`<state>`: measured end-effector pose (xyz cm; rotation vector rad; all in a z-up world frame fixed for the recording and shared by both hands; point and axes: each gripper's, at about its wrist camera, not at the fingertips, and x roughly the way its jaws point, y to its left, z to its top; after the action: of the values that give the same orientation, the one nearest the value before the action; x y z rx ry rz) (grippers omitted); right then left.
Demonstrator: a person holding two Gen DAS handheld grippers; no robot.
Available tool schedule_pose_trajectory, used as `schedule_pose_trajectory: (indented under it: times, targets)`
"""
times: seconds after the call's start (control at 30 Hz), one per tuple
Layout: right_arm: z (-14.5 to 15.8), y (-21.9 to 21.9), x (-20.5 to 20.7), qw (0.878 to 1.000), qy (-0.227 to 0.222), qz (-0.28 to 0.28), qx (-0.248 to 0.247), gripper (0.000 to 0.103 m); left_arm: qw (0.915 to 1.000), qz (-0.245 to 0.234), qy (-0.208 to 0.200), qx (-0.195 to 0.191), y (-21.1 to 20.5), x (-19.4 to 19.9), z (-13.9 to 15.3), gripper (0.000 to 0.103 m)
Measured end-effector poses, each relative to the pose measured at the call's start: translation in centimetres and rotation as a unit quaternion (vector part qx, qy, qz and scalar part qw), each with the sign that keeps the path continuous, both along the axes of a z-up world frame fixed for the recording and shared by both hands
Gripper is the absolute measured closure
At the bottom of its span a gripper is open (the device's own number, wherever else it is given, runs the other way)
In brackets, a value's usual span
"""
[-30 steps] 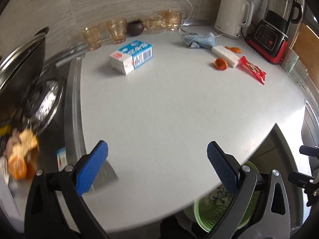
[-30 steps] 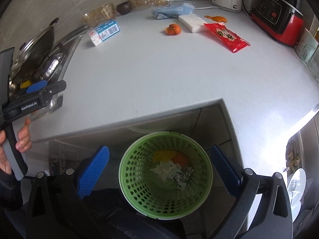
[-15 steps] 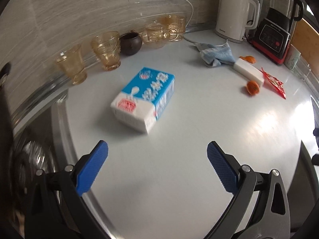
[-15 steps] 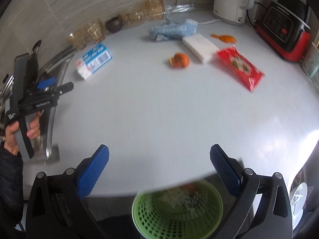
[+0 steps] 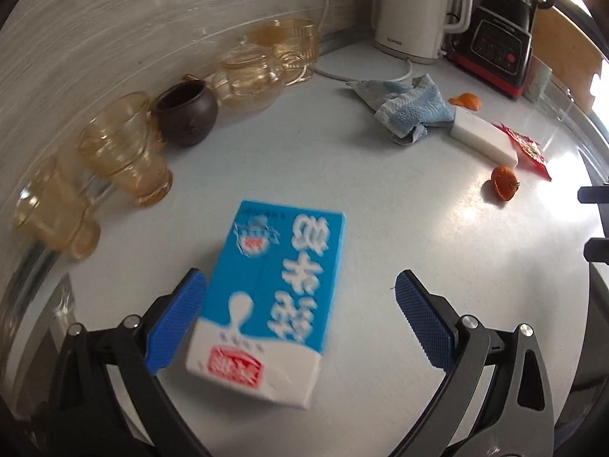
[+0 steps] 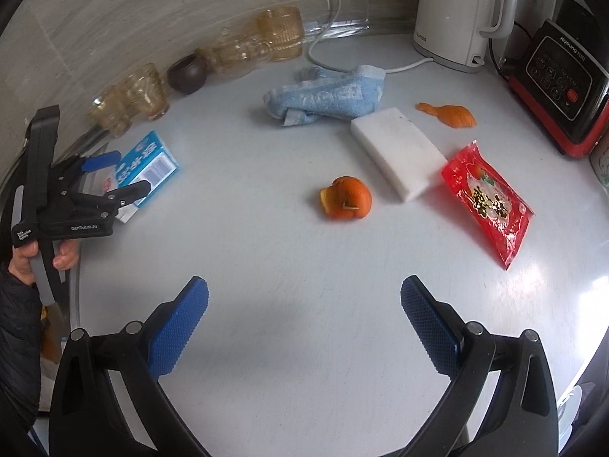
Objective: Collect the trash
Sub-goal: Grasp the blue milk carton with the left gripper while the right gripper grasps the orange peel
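A blue and white milk carton (image 5: 272, 297) lies flat on the white counter (image 5: 380, 198). My left gripper (image 5: 300, 320) is open, its fingers on either side of the carton's near end; the left pad (image 5: 177, 323) is close beside it. In the right wrist view the carton (image 6: 146, 167) sits between the left gripper's fingers (image 6: 114, 179). My right gripper (image 6: 304, 323) is open and empty above the counter, short of an orange peel (image 6: 348, 198), a red snack wrapper (image 6: 489, 194) and a second peel piece (image 6: 451, 114).
Amber glasses (image 5: 125, 152), a brown pot (image 5: 186, 112) and a glass teapot (image 5: 247, 76) line the back wall. A blue cloth (image 6: 327, 95), a white block (image 6: 397, 152), a white kettle (image 6: 455, 11) and a red-black appliance (image 6: 563, 76) stand farther back.
Both grippers have moved forward over the counter. The left one has closed in until the carton lies between its open fingers. The green basket has dropped out of the right view.
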<state>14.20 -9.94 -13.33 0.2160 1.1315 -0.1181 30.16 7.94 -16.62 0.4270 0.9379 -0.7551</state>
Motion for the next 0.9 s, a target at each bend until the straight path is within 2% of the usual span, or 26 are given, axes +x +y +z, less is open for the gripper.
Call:
schedule_pose_trajectory:
  times: [0.07, 0.33, 0.37, 0.47, 0.7, 0.73, 0.83, 0.9]
  targets:
    - [-0.4, -0.5, 0.3, 1.000, 0.005, -0.008, -0.001, 0.002, 0.9999, -0.007, 0.014, -0.001, -0.1, 0.5, -0.3, 0.008]
    - [-1.5, -2.2, 1.3, 0.999, 0.015, -0.029, 0.003, 0.002, 0.9998, -0.015, 0.013, 0.008, -0.2, 1.5, -1.4, 0.008]
    - [-1.6, -2.2, 1.5, 0.999, 0.016, -0.029, 0.002, 0.002, 0.9998, -0.015, 0.014, 0.007, -0.2, 1.7, -1.5, 0.012]
    - [-2.0, -2.5, 2.0, 0.999, 0.019, -0.028, 0.002, 0.002, 0.9996, -0.013, 0.023, 0.007, -0.2, 2.3, -1.9, 0.034]
    - [-2.9, -3.3, 3.6, 1.000, 0.001, -0.029, -0.004, 0.003, 0.9992, 0.028, 0.023, 0.015, -0.1, 0.4, -1.6, 0.039]
    - [-3.1, -3.5, 4.0, 1.000, 0.000, -0.029, -0.010, 0.004, 0.9991, 0.031, 0.026, 0.010, 0.0, -0.1, -1.4, 0.039]
    - [-4.0, -3.9, 5.3, 1.000, 0.008, -0.024, -0.015, 0.019, 0.9985, 0.045, 0.029, -0.007, 0.0, -2.3, -0.7, 0.039]
    - [-4.6, -4.0, 6.1, 1.000, 0.012, -0.020, -0.020, 0.024, 0.9979, 0.054, 0.031, -0.016, -0.2, -4.0, -0.4, 0.039]
